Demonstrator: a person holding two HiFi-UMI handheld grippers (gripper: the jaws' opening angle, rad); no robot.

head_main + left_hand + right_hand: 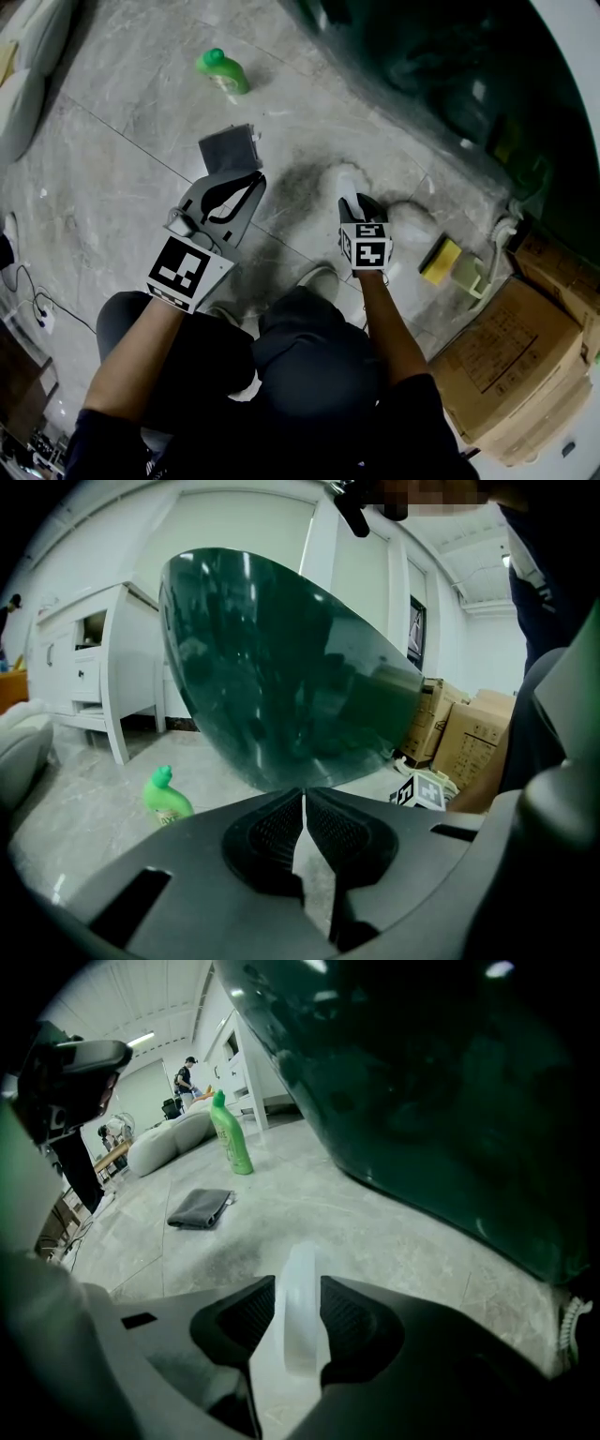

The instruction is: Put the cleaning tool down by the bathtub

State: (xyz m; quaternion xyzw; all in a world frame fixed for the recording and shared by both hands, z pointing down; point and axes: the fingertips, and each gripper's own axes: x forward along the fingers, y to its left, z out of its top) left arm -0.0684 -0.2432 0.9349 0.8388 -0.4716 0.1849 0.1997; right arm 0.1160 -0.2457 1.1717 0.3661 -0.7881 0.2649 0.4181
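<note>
The cleaning tool's white handle (300, 1279) lies between the pads of my right gripper (300, 1326). The pads stand close on either side of it and do not appear to press it. From the head view the white tool (349, 180) reaches onto the grey floor ahead of the right gripper (362, 201), near the dark green bathtub (450, 84). The tub's curved side (431, 1091) fills the upper right of the right gripper view. My left gripper (249, 182) hovers over the floor to the left, its pads (281, 829) together with nothing between them.
A green bottle (223, 71) stands on the floor farther out, with a folded grey cloth (231, 148) closer in. A yellow sponge (440, 260) lies at the right beside cardboard boxes (511, 361). A white cabinet (89, 672) stands at the far left.
</note>
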